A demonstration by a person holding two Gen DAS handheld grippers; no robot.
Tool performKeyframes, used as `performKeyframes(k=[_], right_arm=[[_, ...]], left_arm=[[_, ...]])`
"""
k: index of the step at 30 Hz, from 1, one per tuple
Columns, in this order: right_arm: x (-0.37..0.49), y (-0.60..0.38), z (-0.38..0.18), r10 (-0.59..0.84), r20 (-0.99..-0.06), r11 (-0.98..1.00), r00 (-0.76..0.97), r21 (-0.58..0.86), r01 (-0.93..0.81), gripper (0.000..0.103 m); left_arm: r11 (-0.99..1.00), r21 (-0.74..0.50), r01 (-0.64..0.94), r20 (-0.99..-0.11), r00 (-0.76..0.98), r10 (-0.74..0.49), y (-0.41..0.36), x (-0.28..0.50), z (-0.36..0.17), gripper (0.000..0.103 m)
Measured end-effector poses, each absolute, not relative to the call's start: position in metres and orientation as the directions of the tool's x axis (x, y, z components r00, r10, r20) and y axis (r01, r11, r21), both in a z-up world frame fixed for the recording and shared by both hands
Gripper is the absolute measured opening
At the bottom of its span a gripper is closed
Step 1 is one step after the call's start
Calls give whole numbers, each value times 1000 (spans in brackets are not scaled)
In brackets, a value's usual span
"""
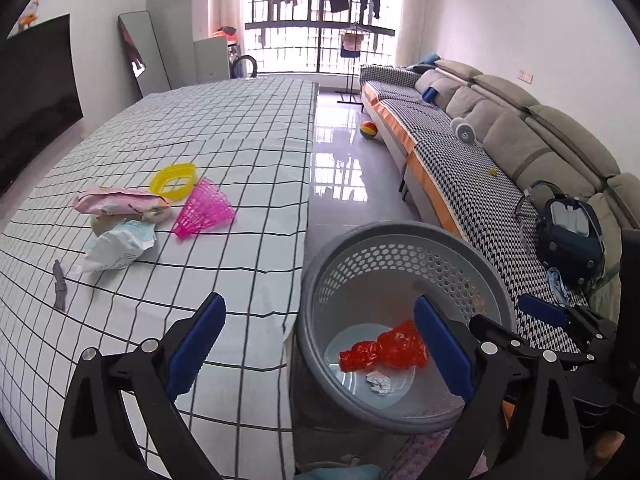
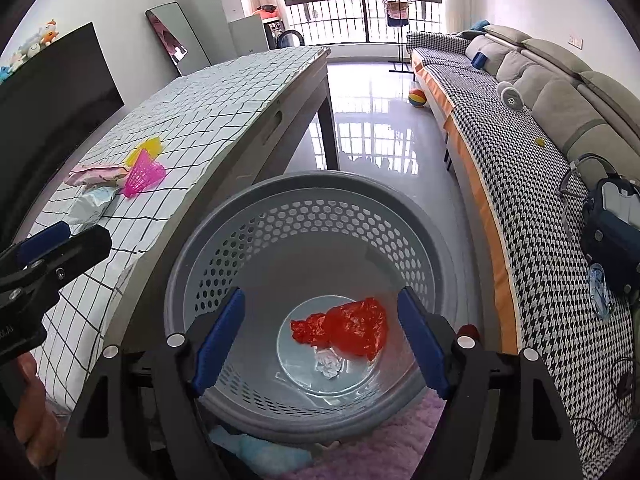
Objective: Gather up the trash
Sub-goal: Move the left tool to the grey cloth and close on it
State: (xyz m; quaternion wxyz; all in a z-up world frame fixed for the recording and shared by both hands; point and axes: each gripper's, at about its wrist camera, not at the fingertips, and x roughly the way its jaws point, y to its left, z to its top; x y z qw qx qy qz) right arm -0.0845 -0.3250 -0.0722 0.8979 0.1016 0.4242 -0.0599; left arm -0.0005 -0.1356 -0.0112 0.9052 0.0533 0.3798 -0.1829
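Note:
A grey perforated basket (image 1: 404, 248) (image 2: 312, 200) stands on the floor beside the table. In it lie a red plastic bag (image 1: 386, 350) (image 2: 344, 330) and a crumpled white paper ball (image 1: 378, 382) (image 2: 328, 366). My right gripper (image 2: 322, 338) is open and empty above the basket. My left gripper (image 1: 320, 344) is open and empty over the table's edge and the basket's rim. On the checked tablecloth (image 1: 224, 128) lie a pink wrapper (image 1: 120, 202) (image 2: 96, 174), a white-blue packet (image 1: 116, 248) (image 2: 90, 204), a pink mesh cup (image 1: 204, 210) (image 2: 144, 176), a yellow ring (image 1: 174, 180) and a small grey scrap (image 1: 60, 286).
A long sofa (image 1: 500, 152) (image 2: 540, 152) with a houndstooth cover runs along the right, with a dark blue bag (image 1: 568, 236) on it. A glossy floor strip (image 1: 344, 168) lies between table and sofa, with a coloured ball (image 1: 368, 130). A TV (image 1: 36, 88) stands left.

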Motion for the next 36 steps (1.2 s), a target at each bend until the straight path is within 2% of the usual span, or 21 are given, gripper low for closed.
performKeyframes(k=[13, 22, 30, 36], right_arm=[[-43, -246, -39, 71, -717, 991, 694, 127, 29, 78], [-11, -188, -40, 149, -727, 989, 670, 125, -84, 78], [2, -173, -48, 154, -734, 988, 661, 118, -99, 78], [5, -176, -54, 155, -747, 988, 646, 132, -84, 78]], left_arm=[[989, -3, 149, -659, 744, -114, -36, 1, 5, 95], [999, 18, -42, -649, 759, 43, 46, 22, 4, 96], [982, 36, -186, -677, 718, 161, 104, 58, -11, 96], [976, 49, -214, -690, 699, 188, 120, 70, -23, 96]])
